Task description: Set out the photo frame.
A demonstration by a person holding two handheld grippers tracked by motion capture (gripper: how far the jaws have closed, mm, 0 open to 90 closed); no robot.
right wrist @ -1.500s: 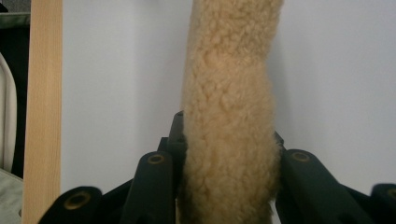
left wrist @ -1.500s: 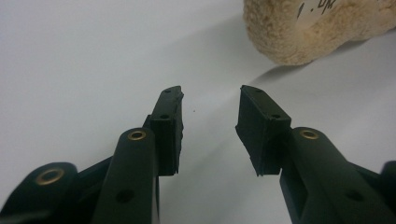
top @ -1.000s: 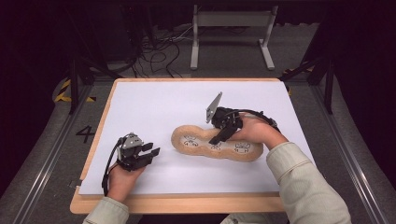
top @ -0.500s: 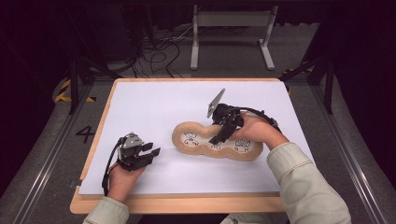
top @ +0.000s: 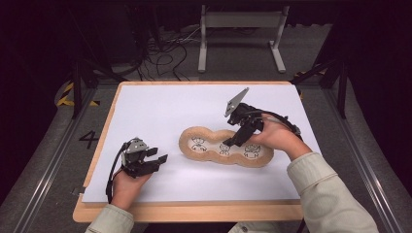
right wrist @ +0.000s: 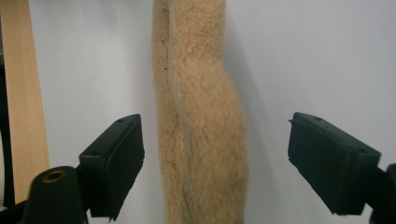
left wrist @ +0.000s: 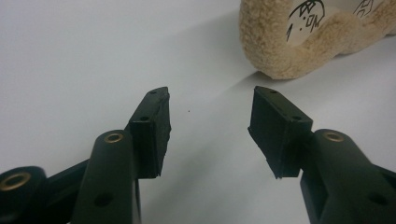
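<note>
On the white sheet, near to far:
Left gripper (top: 156, 159): low at the near left, aimed at the mat; jaws half apart, just opened wider, gripping nothing.
Fleece mat (top: 224, 147): tan, three-lobed, flat at centre; long axis runs left to right.
Right gripper (top: 236, 141): tilted down over the mat's rim; jaws wide, just opening, pads (right wrist: 116, 161) clear of the fleece.
Wooden board (top: 194, 211): beneath the sheet.

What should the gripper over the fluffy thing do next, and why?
Probably lift a little higher and away. The right hand-held gripper has just been opening; in its own view the pads stand clear on both sides of the fluffy pad, which lies flat on the white sheet, apparently let go.
</note>
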